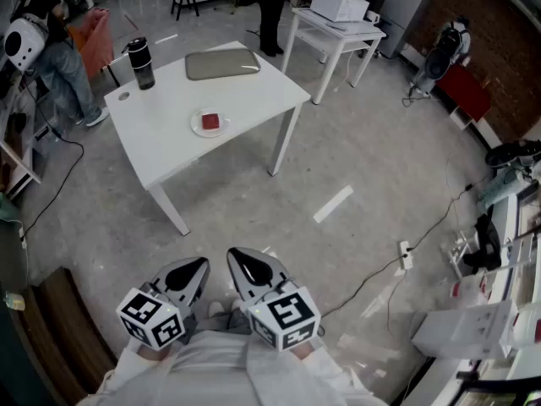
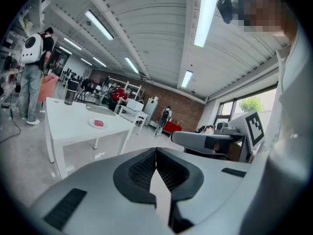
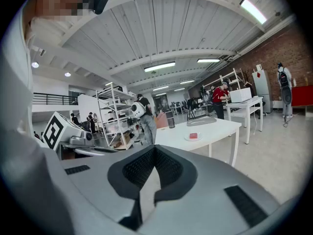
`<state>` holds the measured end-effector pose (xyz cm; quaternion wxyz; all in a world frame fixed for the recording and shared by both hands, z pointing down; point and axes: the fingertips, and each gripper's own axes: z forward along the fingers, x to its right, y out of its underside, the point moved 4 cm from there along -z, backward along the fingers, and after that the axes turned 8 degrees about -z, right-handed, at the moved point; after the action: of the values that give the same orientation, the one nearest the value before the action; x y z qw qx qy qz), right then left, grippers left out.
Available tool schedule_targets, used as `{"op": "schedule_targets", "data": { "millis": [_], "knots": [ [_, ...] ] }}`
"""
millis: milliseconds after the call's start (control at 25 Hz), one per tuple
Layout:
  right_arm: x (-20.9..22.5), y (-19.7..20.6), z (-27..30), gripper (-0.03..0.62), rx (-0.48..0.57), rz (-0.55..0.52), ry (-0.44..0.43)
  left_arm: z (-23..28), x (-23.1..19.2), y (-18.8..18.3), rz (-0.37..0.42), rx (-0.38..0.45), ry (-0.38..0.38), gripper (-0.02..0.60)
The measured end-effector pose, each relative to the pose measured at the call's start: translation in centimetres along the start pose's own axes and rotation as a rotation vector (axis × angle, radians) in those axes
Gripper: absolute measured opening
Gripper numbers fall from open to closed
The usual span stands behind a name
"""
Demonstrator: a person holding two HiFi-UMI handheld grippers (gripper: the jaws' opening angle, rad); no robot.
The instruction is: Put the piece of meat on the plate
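Note:
A red piece of meat [image 1: 210,122] lies on a small white plate [image 1: 199,128] near the middle of the white table [image 1: 161,142]. Both grippers hang low by the person's body, far from the table and over the floor. My left gripper [image 1: 196,268] and my right gripper [image 1: 238,258] are side by side, each with jaws shut and nothing between them. In the left gripper view the shut left gripper [image 2: 155,153] points toward the table, with the meat [image 2: 99,123] far off. The right gripper view shows the right gripper [image 3: 155,151] shut too, and the meat [image 3: 193,136] in the distance.
A black tumbler [image 1: 140,63] and a grey mat [image 1: 222,63] sit on the table's far side. A second white table [image 1: 334,36] with a white box stands behind. Cables and a power strip [image 1: 406,255] lie on the floor at right. People stand at the far left.

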<state>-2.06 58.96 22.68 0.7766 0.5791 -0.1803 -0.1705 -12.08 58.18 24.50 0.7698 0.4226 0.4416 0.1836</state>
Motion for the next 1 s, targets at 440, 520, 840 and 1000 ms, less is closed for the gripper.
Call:
{"op": "schedule_targets", "data": {
  "millis": [440,520,840,1000],
  "knots": [
    [0.5,-0.1,0.0,0.014,-0.009,-0.015,-0.004,0.6,0.1,-0.1,-0.034,0.022,0.015,0.009],
    [0.4,-0.2,0.0,0.014,-0.016,-0.019,-0.013,0.8,0.1,-0.2,-0.027,0.024,0.005,0.009],
    [1.5,0.8,0.0,0.015,-0.047,-0.023,-0.026,2.7,0.1,-0.4,-0.011,0.007,0.001,0.009],
    [2.0,1.7,-0.3,0.015,-0.057,-0.051,-0.063,3.1,0.8,1.1,-0.017,0.002,0.000,0.009]
  ]
}}
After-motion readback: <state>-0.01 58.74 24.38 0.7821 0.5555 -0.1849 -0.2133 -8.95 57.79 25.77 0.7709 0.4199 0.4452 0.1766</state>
